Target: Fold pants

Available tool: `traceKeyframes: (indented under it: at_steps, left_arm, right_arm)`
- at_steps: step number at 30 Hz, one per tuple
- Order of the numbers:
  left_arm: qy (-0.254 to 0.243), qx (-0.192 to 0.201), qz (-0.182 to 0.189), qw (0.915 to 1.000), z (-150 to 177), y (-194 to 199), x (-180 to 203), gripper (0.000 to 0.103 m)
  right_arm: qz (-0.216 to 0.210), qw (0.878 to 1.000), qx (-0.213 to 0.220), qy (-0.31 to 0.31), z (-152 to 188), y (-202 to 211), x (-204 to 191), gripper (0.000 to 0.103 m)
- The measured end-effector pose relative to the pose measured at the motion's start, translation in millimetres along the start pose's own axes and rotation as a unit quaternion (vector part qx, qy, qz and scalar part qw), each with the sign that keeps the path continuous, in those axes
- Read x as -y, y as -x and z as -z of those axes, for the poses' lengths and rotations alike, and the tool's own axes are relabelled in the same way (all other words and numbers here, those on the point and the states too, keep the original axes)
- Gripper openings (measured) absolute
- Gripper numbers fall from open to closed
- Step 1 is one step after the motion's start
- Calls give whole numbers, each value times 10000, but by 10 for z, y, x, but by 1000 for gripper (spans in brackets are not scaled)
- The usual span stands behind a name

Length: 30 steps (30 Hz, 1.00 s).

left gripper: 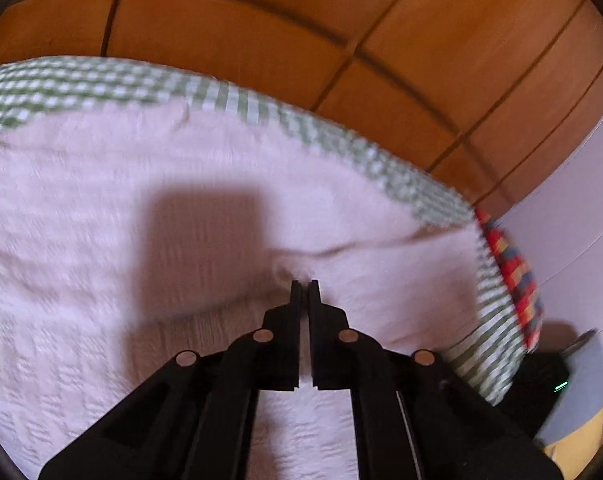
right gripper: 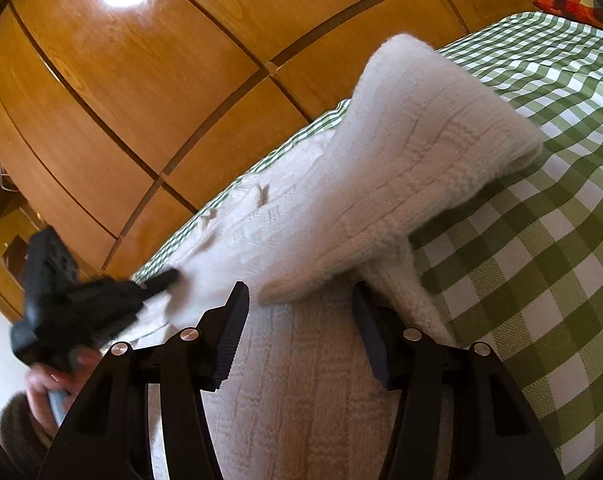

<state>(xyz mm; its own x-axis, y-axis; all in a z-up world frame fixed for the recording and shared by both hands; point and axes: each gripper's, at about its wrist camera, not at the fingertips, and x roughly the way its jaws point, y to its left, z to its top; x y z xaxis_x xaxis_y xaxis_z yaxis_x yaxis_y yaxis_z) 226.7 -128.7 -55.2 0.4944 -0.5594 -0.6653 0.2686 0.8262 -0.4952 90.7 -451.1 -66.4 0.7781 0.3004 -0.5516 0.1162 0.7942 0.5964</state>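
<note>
Two grippers over white knit pants [right gripper: 301,380] spread on green-checked bedcover [right gripper: 541,260], lower right. Wooden wardrobe panels [right gripper: 121,100] across upper left; patchwork cushion [right gripper: 569,4] top right. Left gripper [left gripper: 305,282] pressed together, pinching a fabric ridge at centre. Right gripper [right gripper: 301,300] half spread, astride the pants, gripping nothing.
</note>
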Motion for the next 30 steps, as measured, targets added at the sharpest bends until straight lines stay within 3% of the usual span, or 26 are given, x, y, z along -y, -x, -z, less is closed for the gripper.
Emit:
traceKeyframes:
  at_steps: [6,11,17,23,25,27,29,30]
  left_arm:
    - [-80,575,-156,9982,-264,423,-136,2]
    - [-125,831,-690,9941,-343,634,-461,2]
    - [23,669,-1207,9904,-333,581,-982,2]
    - [284,456,-1188,9915,-155,395,-1208,1]
    - [390,400,-1182,9914,-103,332,-1262,7]
    - [529,403,-1051,9922,-63,311,-1299,26]
    - [675,481,-749,9937,-30,316,-1308,39]
    - [673,494,-751,9937,-25,308,-1290,40]
  right_arm:
    - [31,10000,19,4,33,6,-10,53]
    - [52,10000,14,13,25,32,-7,53]
    - [71,10000,-28,12,18,50,-25,53]
    - [252,9996,-157,34,-178,45,-193,53]
    - [283,9986,-332,-315,-273,-62,-118,53]
    - [245,9964,-336,-733,-373,-154,-3,53]
    - [240,9937,-251,-1061,-466,-227,102,53]
    - [223,9921,-232,-1209,-488,-260,148,53]
